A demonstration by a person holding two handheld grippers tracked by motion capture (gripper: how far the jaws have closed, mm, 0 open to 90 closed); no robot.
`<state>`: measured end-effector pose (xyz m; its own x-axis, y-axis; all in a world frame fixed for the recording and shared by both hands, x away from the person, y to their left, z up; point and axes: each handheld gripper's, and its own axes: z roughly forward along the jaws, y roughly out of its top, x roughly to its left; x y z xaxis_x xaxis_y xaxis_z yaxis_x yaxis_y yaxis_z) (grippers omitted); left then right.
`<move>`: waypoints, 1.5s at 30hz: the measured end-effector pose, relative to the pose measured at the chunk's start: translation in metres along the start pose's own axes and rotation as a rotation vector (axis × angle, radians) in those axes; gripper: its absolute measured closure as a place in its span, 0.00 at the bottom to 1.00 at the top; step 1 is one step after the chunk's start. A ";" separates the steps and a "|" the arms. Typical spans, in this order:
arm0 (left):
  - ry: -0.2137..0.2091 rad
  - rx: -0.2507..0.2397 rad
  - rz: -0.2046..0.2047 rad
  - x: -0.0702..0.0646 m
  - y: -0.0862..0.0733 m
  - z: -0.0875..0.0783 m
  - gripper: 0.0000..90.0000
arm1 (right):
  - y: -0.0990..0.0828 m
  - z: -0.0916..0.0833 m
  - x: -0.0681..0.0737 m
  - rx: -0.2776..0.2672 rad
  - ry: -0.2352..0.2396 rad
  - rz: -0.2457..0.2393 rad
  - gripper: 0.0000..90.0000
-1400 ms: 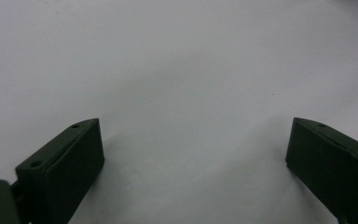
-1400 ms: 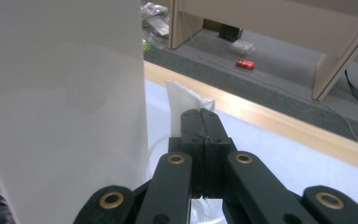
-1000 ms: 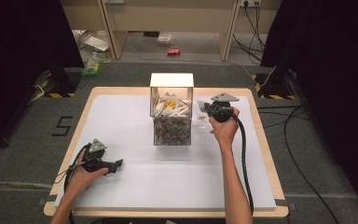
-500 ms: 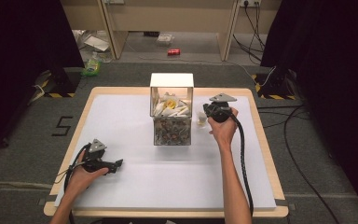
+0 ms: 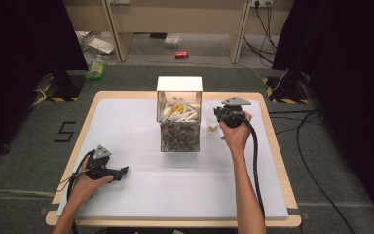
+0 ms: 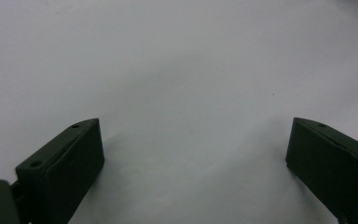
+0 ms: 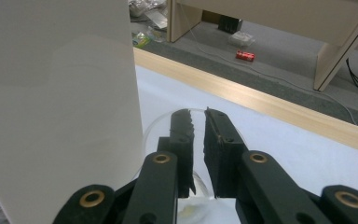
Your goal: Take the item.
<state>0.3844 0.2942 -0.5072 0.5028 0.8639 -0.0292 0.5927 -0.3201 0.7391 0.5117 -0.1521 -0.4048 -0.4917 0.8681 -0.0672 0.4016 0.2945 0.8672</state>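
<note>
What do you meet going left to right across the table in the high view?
Left tool in the person's left hand → clear box of mixed small items → small clear cup → right tool, jaws nearly closed on the cup's rim.

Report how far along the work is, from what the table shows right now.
Done: the clear box holds pale pieces over gravel. In hand: the right tool grips a small clear cup's rim beside the box. Left: the left tool rests open on the white mat.

text: "5" | on: floor (image 5: 39, 146) | left of table (image 5: 102, 97)
</note>
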 end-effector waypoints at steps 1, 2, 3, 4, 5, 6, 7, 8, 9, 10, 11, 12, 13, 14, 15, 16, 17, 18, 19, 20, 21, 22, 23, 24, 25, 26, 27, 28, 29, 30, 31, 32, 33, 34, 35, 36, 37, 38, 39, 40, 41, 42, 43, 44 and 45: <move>0.000 0.000 0.000 0.000 0.000 0.000 0.04 | 0.000 -0.001 0.000 0.003 0.001 -0.002 0.88; 0.000 0.000 0.000 0.000 0.000 0.000 0.04 | 0.000 -0.002 0.000 0.003 0.000 -0.004 0.87; 0.000 0.000 0.000 0.000 0.000 0.000 0.04 | 0.000 -0.004 0.000 0.001 0.002 -0.003 0.85; 0.001 0.001 0.000 0.000 0.000 0.000 0.04 | 0.001 -0.006 0.000 0.001 0.004 -0.004 0.83; 0.000 0.001 0.000 0.000 0.000 0.000 0.04 | 0.001 -0.007 0.000 0.002 0.005 -0.004 0.80; 0.000 0.001 0.000 0.000 0.000 0.000 0.04 | 0.001 -0.009 -0.001 0.003 0.004 -0.004 0.76; 0.000 0.001 0.000 0.000 0.000 0.000 0.04 | 0.002 -0.011 -0.001 0.001 0.002 0.001 0.72; 0.001 0.001 0.000 0.000 0.000 0.000 0.04 | 0.002 -0.012 -0.001 -0.003 -0.001 0.010 0.68; 0.001 0.001 0.000 0.000 0.000 0.000 0.04 | 0.002 -0.014 -0.001 -0.005 -0.001 0.020 0.63; 0.001 0.001 0.000 0.000 0.000 0.000 0.04 | 0.002 -0.015 -0.001 -0.006 -0.001 0.028 0.60; 0.001 0.001 0.000 0.000 0.000 0.000 0.04 | 0.002 -0.016 -0.002 -0.008 -0.007 0.033 0.57; 0.000 0.000 0.000 0.000 0.000 0.000 0.04 | 0.001 -0.017 -0.002 -0.015 -0.011 0.044 0.54; 0.001 0.000 0.000 0.000 0.000 0.000 0.04 | 0.000 -0.018 -0.003 -0.017 -0.009 0.058 0.49; 0.001 0.000 0.000 0.000 0.000 0.000 0.04 | -0.001 -0.019 -0.003 -0.007 -0.009 0.075 0.44; 0.001 0.000 0.000 0.000 0.000 0.000 0.04 | -0.002 -0.019 -0.003 0.006 -0.015 0.081 0.41; 0.001 0.000 0.000 0.000 0.000 0.000 0.04 | -0.004 -0.020 -0.003 0.008 -0.027 0.078 0.40; 0.001 0.000 0.000 0.000 0.000 0.000 0.04 | -0.005 -0.021 -0.004 0.009 -0.034 0.078 0.39; 0.001 0.000 0.000 0.000 0.000 0.000 0.04 | -0.006 -0.023 -0.004 0.008 -0.037 0.083 0.37; 0.001 0.000 0.001 0.000 0.000 0.000 0.04 | -0.007 -0.024 -0.004 0.007 -0.040 0.087 0.36; 0.001 0.000 0.000 0.000 0.000 0.000 0.04 | -0.008 -0.026 -0.004 0.004 -0.042 0.086 0.35; 0.001 0.000 0.000 0.000 0.000 0.000 0.04 | -0.009 -0.029 -0.004 0.001 -0.042 0.089 0.35; 0.001 0.000 0.001 0.000 0.000 0.000 0.04 | -0.010 -0.031 -0.004 -0.001 -0.042 0.087 0.34; 0.001 0.000 0.001 0.000 0.000 0.000 0.04 | -0.011 -0.033 -0.004 -0.002 -0.041 0.088 0.34; 0.002 0.000 0.001 0.000 0.000 0.000 0.04 | -0.012 -0.036 -0.003 -0.003 -0.038 0.086 0.34; 0.002 0.000 0.001 0.000 0.000 0.000 0.04 | -0.013 -0.038 -0.002 -0.006 -0.036 0.081 0.34; 0.002 0.000 0.001 0.000 0.000 0.000 0.04 | -0.013 -0.040 -0.001 -0.005 -0.034 0.078 0.34; 0.002 0.000 0.001 0.000 0.000 0.000 0.04 | -0.014 -0.042 0.000 -0.009 -0.031 0.074 0.34; 0.002 0.000 0.001 0.000 0.000 0.000 0.03 | -0.015 -0.044 0.001 -0.010 -0.028 0.068 0.34; 0.001 0.000 0.001 0.000 0.000 0.000 0.03 | -0.016 -0.046 0.003 -0.011 -0.027 0.061 0.34; 0.002 0.001 0.001 0.000 0.000 0.000 0.03 | -0.018 -0.048 0.004 -0.013 -0.027 0.055 0.34; 0.002 0.000 0.001 0.000 0.000 0.000 0.04 | -0.019 -0.049 0.006 -0.013 -0.026 0.049 0.34; 0.002 0.000 0.001 0.000 0.000 0.000 0.04 | -0.021 -0.050 0.008 -0.015 -0.022 0.047 0.35; 0.002 0.000 0.001 0.000 0.000 0.000 0.04 | -0.022 -0.051 0.009 -0.016 -0.017 0.044 0.35; 0.002 0.001 0.001 0.000 0.000 0.000 0.04 | -0.024 -0.052 0.011 -0.017 -0.013 0.041 0.35; 0.002 0.000 0.001 0.000 0.000 0.000 0.03 | -0.025 -0.053 0.012 -0.017 -0.011 0.039 0.35; 0.002 0.000 0.001 0.000 0.000 0.000 0.03 | -0.026 -0.054 0.014 -0.018 -0.010 0.038 0.35; 0.002 0.000 0.001 0.000 0.000 0.000 0.03 | -0.027 -0.055 0.015 -0.017 -0.009 0.037 0.35; 0.002 0.003 0.004 0.000 0.000 0.000 0.03 | -0.028 -0.055 0.016 -0.016 -0.009 0.038 0.35; 0.002 0.003 0.004 0.000 0.000 0.000 0.03 | -0.029 -0.056 0.017 -0.020 -0.008 0.037 0.35; 0.002 0.003 0.004 0.000 0.000 0.000 0.04 | -0.030 -0.056 0.018 -0.021 -0.006 0.040 0.36; 0.002 0.003 0.004 0.000 0.000 0.000 0.03 | -0.030 -0.056 0.019 -0.015 -0.004 0.038 0.35; 0.002 0.003 0.004 0.000 0.000 0.000 0.03 | -0.030 -0.057 0.019 -0.013 -0.005 0.035 0.35; 0.002 0.003 0.004 0.000 0.000 0.000 0.03 | -0.029 -0.057 0.020 -0.017 -0.007 0.032 0.35; 0.002 0.003 0.004 0.000 0.000 0.000 0.03 | -0.029 -0.057 0.020 -0.017 -0.008 0.030 0.35; 0.002 0.003 0.004 0.000 0.000 0.000 0.03 | -0.030 -0.058 0.021 -0.015 -0.006 0.027 0.35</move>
<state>0.3844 0.2942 -0.5071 0.5040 0.8634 -0.0243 0.5926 -0.3252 0.7370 0.4449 -0.1659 -0.4035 -0.4765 0.8779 -0.0464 0.4027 0.2649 0.8762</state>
